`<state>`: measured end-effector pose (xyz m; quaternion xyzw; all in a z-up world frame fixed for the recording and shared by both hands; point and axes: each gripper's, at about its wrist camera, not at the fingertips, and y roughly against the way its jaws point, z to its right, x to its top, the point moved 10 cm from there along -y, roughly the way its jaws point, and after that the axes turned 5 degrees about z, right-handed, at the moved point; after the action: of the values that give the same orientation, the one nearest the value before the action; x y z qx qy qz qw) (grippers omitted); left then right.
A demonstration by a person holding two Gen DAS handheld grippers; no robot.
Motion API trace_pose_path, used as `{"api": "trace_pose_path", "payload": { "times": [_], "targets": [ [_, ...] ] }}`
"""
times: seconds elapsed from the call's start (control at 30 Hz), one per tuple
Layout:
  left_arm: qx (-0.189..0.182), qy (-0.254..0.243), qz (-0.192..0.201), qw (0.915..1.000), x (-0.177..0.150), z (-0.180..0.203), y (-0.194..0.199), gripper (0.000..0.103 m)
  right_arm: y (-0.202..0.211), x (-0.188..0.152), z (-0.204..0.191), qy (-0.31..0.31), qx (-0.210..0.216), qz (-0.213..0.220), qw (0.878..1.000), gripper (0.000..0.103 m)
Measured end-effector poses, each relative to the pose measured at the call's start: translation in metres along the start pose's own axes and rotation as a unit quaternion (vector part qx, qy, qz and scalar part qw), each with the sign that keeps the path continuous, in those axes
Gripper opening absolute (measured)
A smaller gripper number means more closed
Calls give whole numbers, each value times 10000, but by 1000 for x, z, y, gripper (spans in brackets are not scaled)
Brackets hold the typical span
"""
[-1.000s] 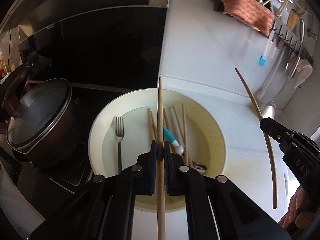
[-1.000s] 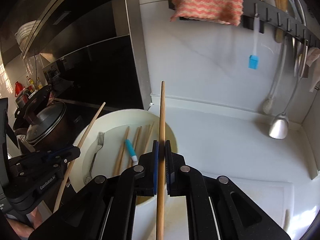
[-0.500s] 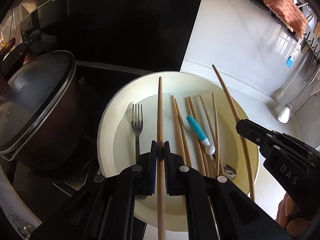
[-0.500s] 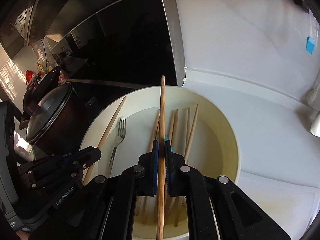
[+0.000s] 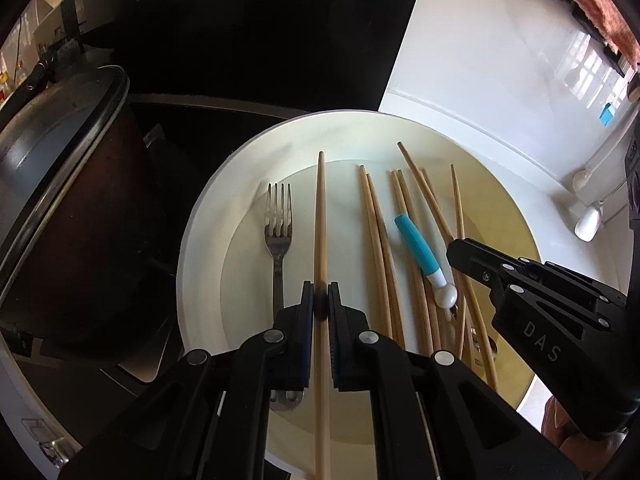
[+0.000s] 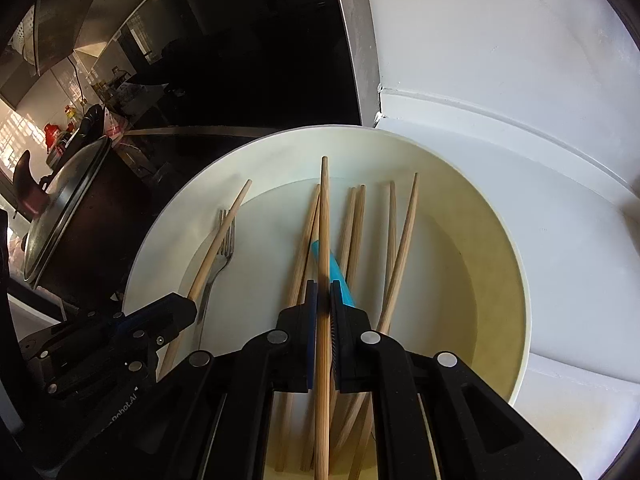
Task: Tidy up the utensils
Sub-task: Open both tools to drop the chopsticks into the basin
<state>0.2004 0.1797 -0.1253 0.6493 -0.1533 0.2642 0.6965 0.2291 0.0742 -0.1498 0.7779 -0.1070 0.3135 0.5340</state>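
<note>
Both grippers have dropped lower over the white bowl (image 5: 204, 240) than half a second ago, and the bowl now fills much of each view. The left gripper (image 5: 320, 304) has its jaws pinching a wooden chopstick (image 5: 321, 216), whose tip now lies inside the bowl near the far wall, just right of the fork (image 5: 279, 236). A second ago that tip reached past the far rim. The right gripper (image 6: 323, 300) likewise has its jaws clamped on its own chopstick (image 6: 324, 216), which is now over the loose chopsticks (image 6: 356, 220) and crosses the blue-handled utensil (image 6: 340, 270); a second ago it pointed at the wall beyond the bowl. The bowl sits on the white desk (image 6: 560, 240) beside the lidded pot (image 5: 60, 184), as before. The utensils in the bowl have kept their places.
</note>
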Motion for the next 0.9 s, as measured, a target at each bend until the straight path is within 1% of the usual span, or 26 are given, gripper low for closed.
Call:
{"api": "trace_pose_path", "payload": {
  "times": [0.23,0.4,0.53,0.57,0.63,0.67,0.7,0.77,0.83,0.87,0.9],
  "targets": [
    [44,-39,-131,9999,-2,2,-8,8,-6,2,4,47,-40,-116,9999,6],
    [81,-49,-147,9998,-3,0,-9,8,-11,-1,8,35,-63,-243,9997,6],
    [75,-14,-151,9999,-3,0,-8,9,-5,0,11,-17,-74,-180,9998,7],
    [80,-5,-144,9999,-2,-1,-7,12,-3,0,12,4,-105,-153,9998,7],
    [118,2,-95,9999,-1,-1,-3,22,3,1,15,39,-171,-106,9998,7],
    [163,8,-57,9998,0,-3,-1,34,6,1,17,40,-203,-76,9998,10],
    [191,27,-12,9998,1,-3,3,49,9,1,19,30,-221,-48,9997,18],
    [238,83,120,9996,4,-6,10,61,16,1,21,26,-229,7,9997,27],
    [305,72,173,9994,6,-6,15,63,22,0,23,74,-238,21,9997,27],
    [364,55,158,9992,6,-7,17,69,25,-1,23,89,-245,14,9997,29],
    [413,68,156,9990,7,-8,19,77,28,-3,23,83,-257,17,9996,34]
  ]
}}
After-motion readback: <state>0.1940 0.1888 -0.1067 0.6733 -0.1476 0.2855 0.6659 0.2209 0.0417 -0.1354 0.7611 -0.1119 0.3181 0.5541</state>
